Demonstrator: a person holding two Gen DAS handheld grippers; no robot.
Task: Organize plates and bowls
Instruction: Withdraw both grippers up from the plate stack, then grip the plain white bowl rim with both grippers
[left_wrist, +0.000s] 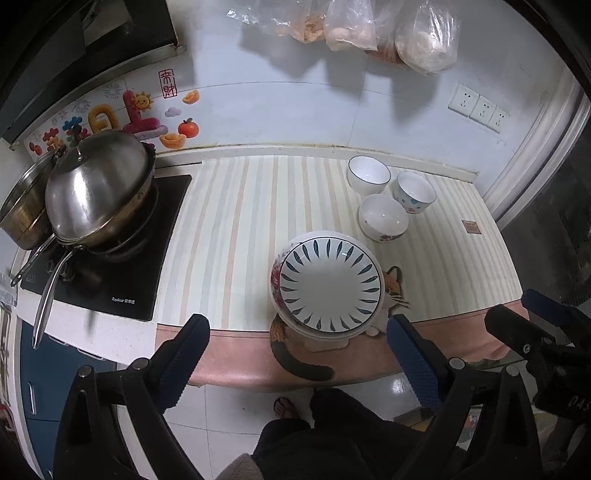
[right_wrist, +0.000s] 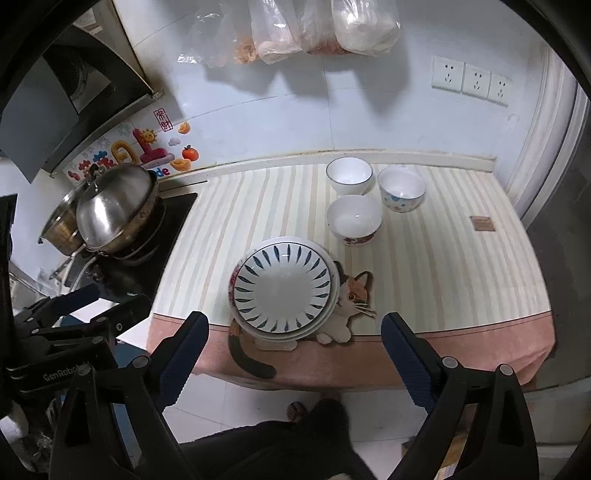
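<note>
The plates (left_wrist: 330, 284) sit stacked at the counter's (left_wrist: 229, 229) near edge, with three bowls (right_wrist: 354, 218) clustered behind toward the back right corner. Both the left gripper (left_wrist: 295, 354) and the right gripper (right_wrist: 293, 350) hang wide and empty off that edge, each about equally near, the stack straight ahead between the fingers.

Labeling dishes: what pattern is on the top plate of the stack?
White with dark blue leaf-shaped strokes radiating round the rim, on the top plate; clearest in the right wrist view.
</note>
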